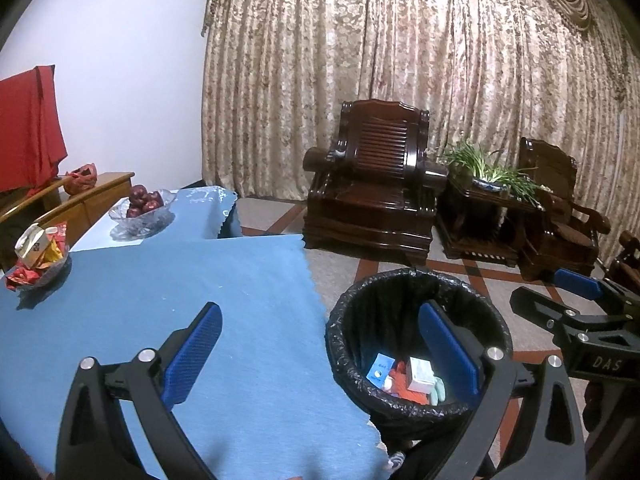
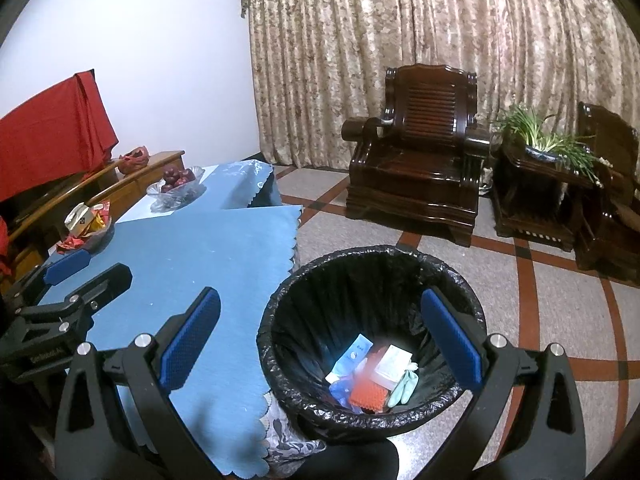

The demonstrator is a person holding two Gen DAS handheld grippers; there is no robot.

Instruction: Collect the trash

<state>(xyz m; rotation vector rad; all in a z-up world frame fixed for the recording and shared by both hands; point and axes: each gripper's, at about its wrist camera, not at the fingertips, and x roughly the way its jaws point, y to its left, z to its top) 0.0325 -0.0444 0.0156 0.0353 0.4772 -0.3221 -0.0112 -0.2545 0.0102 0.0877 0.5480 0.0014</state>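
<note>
Several small cartons (image 2: 390,362) lie in black-lined bin (image 2: 304,276).

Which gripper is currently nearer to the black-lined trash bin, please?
The right. The right gripper hangs open over the bin, one finger above its mouth. The left gripper sits mostly over the blue tablecloth beside it.

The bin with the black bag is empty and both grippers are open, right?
Not quite. The bin is not empty: the right wrist view shows trash at the bottom, with small boxes, a red piece and something pale green. The rest holds: the bag is black, and the left gripper and right gripper are open.
</note>
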